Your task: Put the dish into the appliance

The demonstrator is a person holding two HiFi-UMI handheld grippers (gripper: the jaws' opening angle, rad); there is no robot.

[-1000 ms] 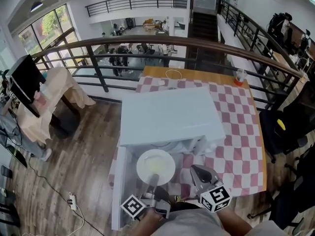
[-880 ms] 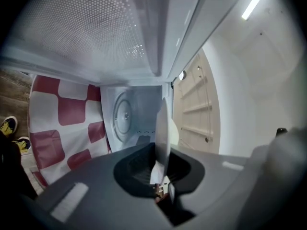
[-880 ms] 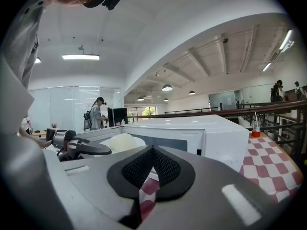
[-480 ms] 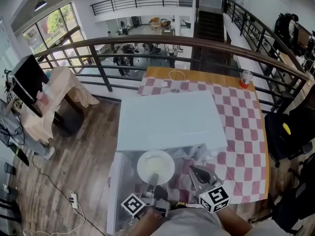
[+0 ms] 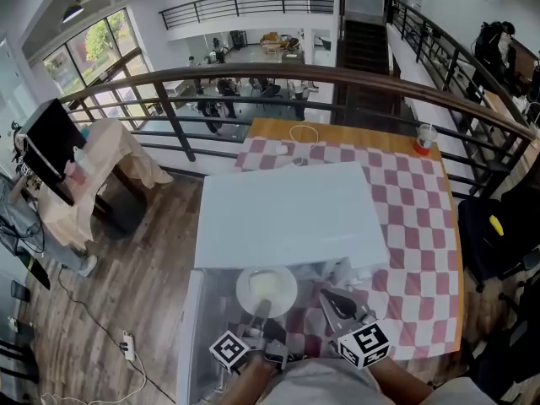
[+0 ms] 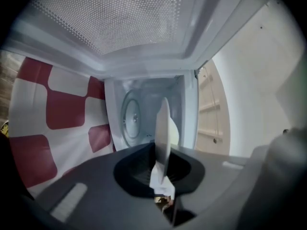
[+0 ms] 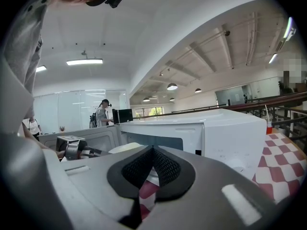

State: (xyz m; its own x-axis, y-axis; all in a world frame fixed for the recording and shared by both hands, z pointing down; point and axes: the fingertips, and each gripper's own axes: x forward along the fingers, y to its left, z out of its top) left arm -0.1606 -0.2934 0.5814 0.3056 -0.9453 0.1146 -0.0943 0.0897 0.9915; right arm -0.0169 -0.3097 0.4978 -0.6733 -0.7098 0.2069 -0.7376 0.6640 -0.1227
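A white dish (image 5: pixel 267 289) is pinched by its near rim in my left gripper (image 5: pixel 261 312), which is shut on it. It sits at the open mouth of the white microwave (image 5: pixel 287 213), just under the front edge of the top. In the left gripper view the dish (image 6: pixel 163 128) stands edge-on before the cavity and its glass turntable (image 6: pixel 130 120). The microwave door (image 5: pixel 196 336) hangs open to the left. My right gripper (image 5: pixel 327 295) is shut and holds nothing, to the right of the dish. From the right gripper (image 7: pixel 153 152) view, the dish (image 7: pixel 125 148) shows at left.
The microwave stands on a table with a red-and-white checked cloth (image 5: pixel 413 234). A cup with a red base (image 5: pixel 424 137) and a white cable (image 5: pixel 297 131) lie at the far edge. A railing (image 5: pixel 337 78) runs behind. A black chair (image 5: pixel 498 226) is at the right.
Both grippers have moved forward toward the microwave. The dish has gone with the left one and now lies closer to the cavity opening.
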